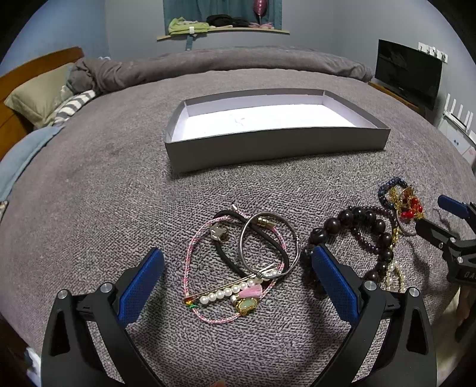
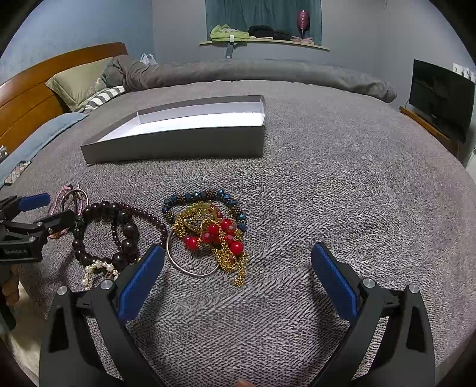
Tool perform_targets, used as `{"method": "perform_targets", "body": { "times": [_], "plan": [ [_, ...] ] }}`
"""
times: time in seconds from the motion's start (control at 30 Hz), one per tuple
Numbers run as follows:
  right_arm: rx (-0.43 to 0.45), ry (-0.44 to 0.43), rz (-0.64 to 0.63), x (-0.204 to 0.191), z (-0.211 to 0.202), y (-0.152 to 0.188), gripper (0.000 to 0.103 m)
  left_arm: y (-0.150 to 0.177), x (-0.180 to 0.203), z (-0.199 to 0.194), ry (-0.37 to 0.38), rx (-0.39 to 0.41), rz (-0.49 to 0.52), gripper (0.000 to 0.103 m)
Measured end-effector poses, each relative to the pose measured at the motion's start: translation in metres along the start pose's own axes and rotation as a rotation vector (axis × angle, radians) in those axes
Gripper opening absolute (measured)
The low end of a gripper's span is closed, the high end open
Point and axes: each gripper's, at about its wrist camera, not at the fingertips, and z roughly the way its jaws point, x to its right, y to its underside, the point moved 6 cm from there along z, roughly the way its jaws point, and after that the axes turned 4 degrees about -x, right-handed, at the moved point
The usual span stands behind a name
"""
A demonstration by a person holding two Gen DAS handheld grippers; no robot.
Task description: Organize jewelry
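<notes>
A grey box (image 1: pixel 276 144) with a white inside lies on the bed; in the right wrist view the box (image 2: pixel 178 146) is at upper left. My left gripper (image 1: pixel 238 262) is open over a tangle holding a pink cord (image 1: pixel 190 253), a silver bangle (image 1: pixel 267 238) and a pearl pin (image 1: pixel 226 291). Dark bead bracelets (image 1: pixel 366 220) lie to its right. My right gripper (image 2: pixel 238 259) is open just short of a pile of gold chain with red beads (image 2: pixel 217 235), a blue bead bracelet (image 2: pixel 205 196) and a silver ring (image 2: pixel 190 269). The dark beads (image 2: pixel 125 229) lie left of it.
The grey knit blanket (image 1: pixel 89 208) covers the bed. Pillows (image 1: pixel 38 95) and a wooden headboard (image 2: pixel 29 89) stand at the left, a TV (image 2: pixel 440 95) at the right, a shelf with clothes (image 1: pixel 208 25) behind. A phone (image 2: pixel 16 172) lies at the bed's left edge.
</notes>
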Motion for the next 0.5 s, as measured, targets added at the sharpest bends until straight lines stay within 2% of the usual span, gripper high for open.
{"method": "perform_targets", "body": {
  "times": [0.5],
  "plan": [
    [0.014,0.003,-0.033,-0.005,-0.003,-0.001,0.098,-0.002,-0.014,0.0,0.017,-0.007,-0.032,0.101]
  ]
}}
